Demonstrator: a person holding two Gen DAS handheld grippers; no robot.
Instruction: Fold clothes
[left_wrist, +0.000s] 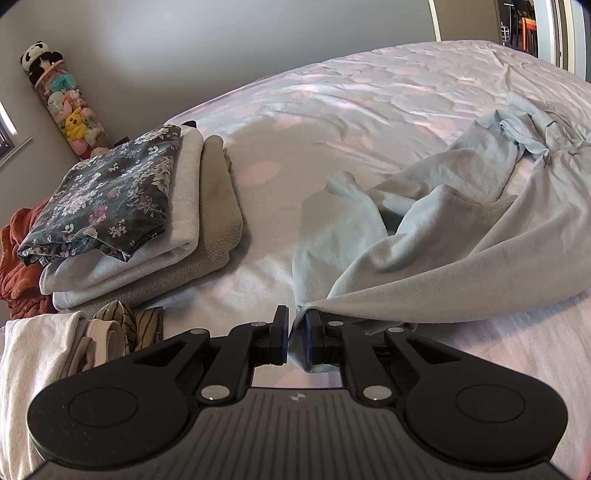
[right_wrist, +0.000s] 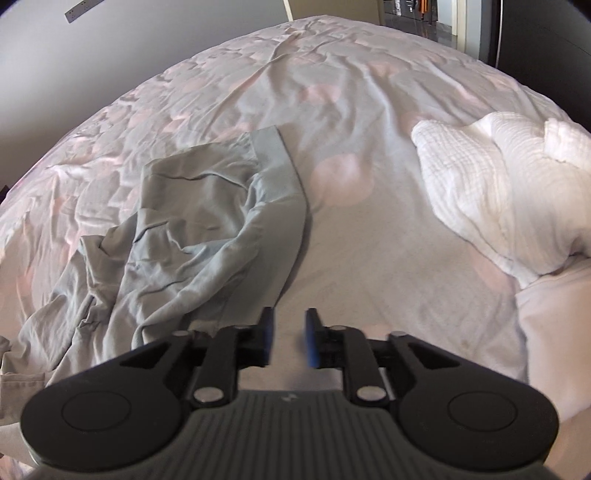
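Note:
A pale blue garment (left_wrist: 461, 236) lies crumpled across the pink-spotted bed sheet (left_wrist: 332, 110). My left gripper (left_wrist: 296, 314) is shut on a lower edge of it, and the cloth rises in a taut fold from the pads toward the right. In the right wrist view the same pale blue garment (right_wrist: 207, 221) lies bunched to the left, its wide hem band (right_wrist: 284, 184) running up the bed. My right gripper (right_wrist: 289, 317) hovers just right of that band, open, with only bare sheet showing between its fingers.
A stack of folded clothes (left_wrist: 147, 206) topped by a dark floral piece sits at the left. A rust-orange garment (left_wrist: 18, 258), white cloth (left_wrist: 37, 350) and striped items (left_wrist: 122, 325) lie nearby. Plush toys (left_wrist: 66, 107) stand by the wall. A white crinkled garment (right_wrist: 498, 192) lies at right.

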